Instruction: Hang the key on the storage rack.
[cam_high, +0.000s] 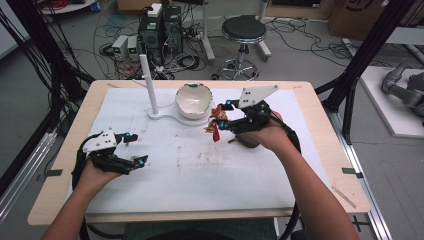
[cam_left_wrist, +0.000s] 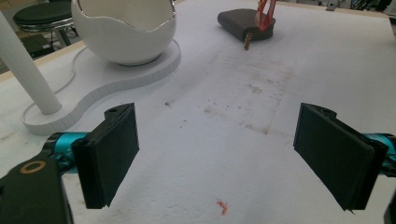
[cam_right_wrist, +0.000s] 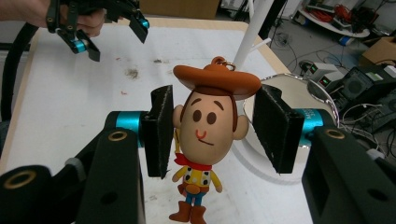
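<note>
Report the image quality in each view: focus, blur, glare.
High view: soft and low in detail, the cowboy figure a small smear. Left gripper view: near fingers slightly soft, the bowl bright without hard glare. Right gripper view: the figure sharp, the background mildly blurred.

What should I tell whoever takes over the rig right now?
Right gripper: shut on the cowboy figure, fingers clamping its head, held above the mat beside the egg-shaped bowl.
Left gripper: open, holding nothing, low over the white mat at the left.
A dark pad lies on the mat near the right hand.
Done: figure picked up.
Left: probably setting it in the bowl or hanging it on the white post.
</note>
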